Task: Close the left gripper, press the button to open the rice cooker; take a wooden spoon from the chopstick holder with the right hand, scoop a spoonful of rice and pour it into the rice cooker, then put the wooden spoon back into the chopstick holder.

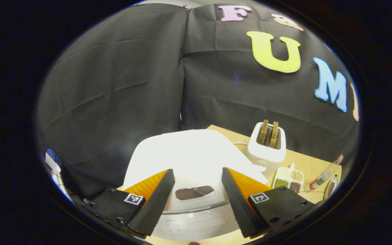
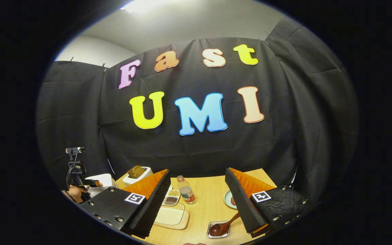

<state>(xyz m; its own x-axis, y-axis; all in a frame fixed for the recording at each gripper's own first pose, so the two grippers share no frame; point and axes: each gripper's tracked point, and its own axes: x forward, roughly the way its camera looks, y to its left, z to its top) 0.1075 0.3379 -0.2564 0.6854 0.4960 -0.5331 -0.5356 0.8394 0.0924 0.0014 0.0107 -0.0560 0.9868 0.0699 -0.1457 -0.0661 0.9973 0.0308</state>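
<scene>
While hovering above the closed rice cooker (image 1: pixel 189 160), left tool (image 1: pixel 196 200) with fingers spread apart, nothing between. Right tool (image 2: pixel 197 200) likewise spread and empty over the tabletop (image 2: pixel 209 204). Wooden spoon (image 2: pixel 224 226) resting in a small dish (image 2: pixel 218 230), just beside the right finger.

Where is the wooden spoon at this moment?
In the right gripper view, the spoon lies low and right of centre, bowl in a small dish, beside the right claw.
</scene>
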